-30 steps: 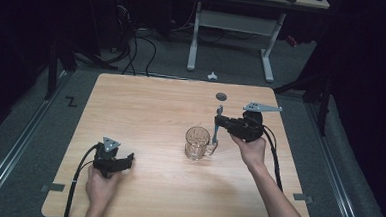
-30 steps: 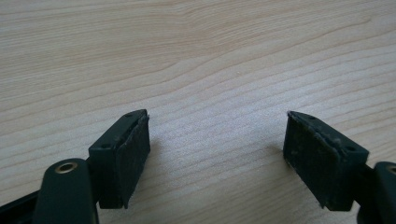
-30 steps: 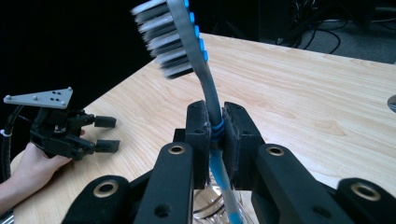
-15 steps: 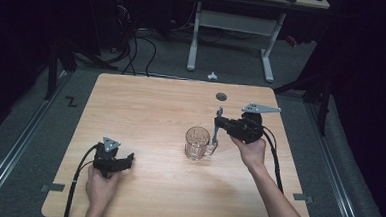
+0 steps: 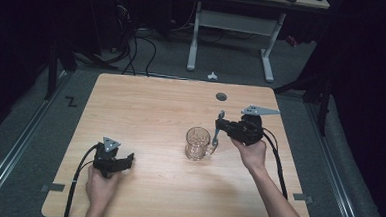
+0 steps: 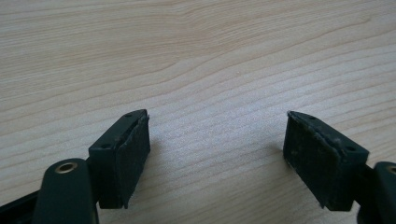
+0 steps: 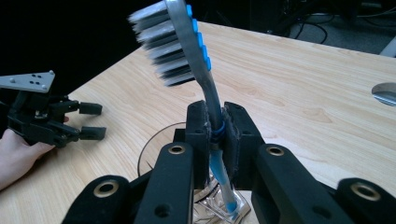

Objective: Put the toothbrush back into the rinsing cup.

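A grey and blue toothbrush (image 7: 187,51) stands nearly upright with its bristle head up, and my right gripper (image 7: 215,133) is shut on its handle. In the high view that toothbrush (image 5: 220,116) and right gripper (image 5: 218,127) are just right of a clear glass mug (image 5: 197,143) near the middle of the table. The brush's lower end hangs by the mug (image 7: 156,142), close to its handle. My left gripper (image 5: 129,160) rests low on the table at the front left, jaws wide open with only bare wood between its pads (image 6: 130,154). The left gripper (image 7: 88,122) also appears far off in the right gripper view.
The wooden table (image 5: 146,106) has a small round grommet (image 5: 221,96) near its far edge, also seen as a grommet (image 7: 385,93) in the right gripper view. A white desk frame (image 5: 232,35) and cables stand on the floor beyond. Cables trail from both grippers toward the front edge.
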### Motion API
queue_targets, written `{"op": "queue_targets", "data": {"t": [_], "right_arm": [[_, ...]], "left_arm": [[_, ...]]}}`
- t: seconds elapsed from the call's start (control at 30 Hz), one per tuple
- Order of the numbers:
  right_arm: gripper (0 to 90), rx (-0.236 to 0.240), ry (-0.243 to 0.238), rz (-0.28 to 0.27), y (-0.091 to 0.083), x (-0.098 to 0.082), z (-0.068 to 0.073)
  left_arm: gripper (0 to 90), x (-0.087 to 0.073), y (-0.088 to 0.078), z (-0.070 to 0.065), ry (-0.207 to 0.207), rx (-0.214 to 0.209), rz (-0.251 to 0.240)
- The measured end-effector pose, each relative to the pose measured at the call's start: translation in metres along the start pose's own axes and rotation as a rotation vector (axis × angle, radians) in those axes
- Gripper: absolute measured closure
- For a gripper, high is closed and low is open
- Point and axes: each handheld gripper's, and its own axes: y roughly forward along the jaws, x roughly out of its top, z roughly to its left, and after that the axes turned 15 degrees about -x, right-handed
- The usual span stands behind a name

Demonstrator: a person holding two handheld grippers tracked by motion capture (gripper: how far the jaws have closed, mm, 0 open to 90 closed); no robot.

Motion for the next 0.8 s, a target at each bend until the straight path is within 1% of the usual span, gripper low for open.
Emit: {"op": "queue_targets", "data": {"t": [0.23, 0.37, 0.4, 0.47, 0.63, 0.8], "right_arm": [[81.3, -0.003, 0.003, 0.008, 0.003, -0.004, 0.000], [81.3, -0.005, 0.014, 0.004, 0.004, -0.007, -0.002], [81.3, -0.005, 0.023, 0.016, 0.006, -0.010, -0.004], [81.3, -0.008, 0.023, 0.017, 0.005, -0.012, -0.005], [81.4, -0.012, 0.019, 0.012, 0.005, -0.011, -0.004], [81.4, -0.012, 0.024, 0.023, 0.008, -0.012, -0.004]], "left_arm": [[23.5, 0.000, 0.000, 0.000, 0.000, 0.000, 0.000], [23.5, 0.000, 0.000, 0.000, 0.000, 0.000, 0.000], [23.4, 0.000, 0.000, 0.000, 0.000, 0.000, 0.000], [23.4, 0.000, 0.000, 0.000, 0.000, 0.000, 0.000], [23.4, 0.000, 0.000, 0.000, 0.000, 0.000, 0.000], [23.5, 0.000, 0.000, 0.000, 0.000, 0.000, 0.000]]}}
